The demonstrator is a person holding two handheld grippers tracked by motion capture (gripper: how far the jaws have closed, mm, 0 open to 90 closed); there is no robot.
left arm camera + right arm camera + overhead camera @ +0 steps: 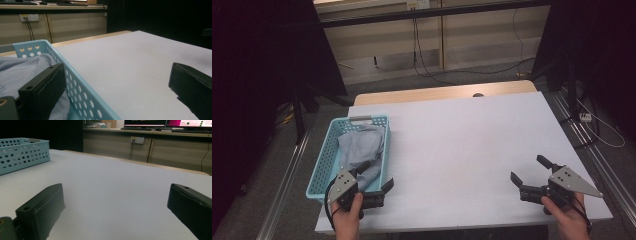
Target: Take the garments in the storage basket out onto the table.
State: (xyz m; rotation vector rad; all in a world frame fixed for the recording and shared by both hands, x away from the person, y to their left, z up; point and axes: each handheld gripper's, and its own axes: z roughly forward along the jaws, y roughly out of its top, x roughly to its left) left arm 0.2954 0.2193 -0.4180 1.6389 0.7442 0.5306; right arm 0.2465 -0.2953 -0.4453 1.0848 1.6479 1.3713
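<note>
- At the near left corner of the white tabletop (472, 135), the left claw (374, 177) straddles the near right wall of the light blue basket (323, 165): jaws spread, one inside over the grey-blue cloth (362, 147), the other outside above the tabletop.
- Inside the basket the cloth lies crumpled (nothing pinches it).
- Over at the near right, the right claw (528, 170) is spread wide and empty, well apart from the basket.

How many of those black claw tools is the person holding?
2. The left gripper is at the near left of the table, its open jaws straddling the blue basket's right wall. The right gripper is at the near right, open over bare tabletop.
</note>
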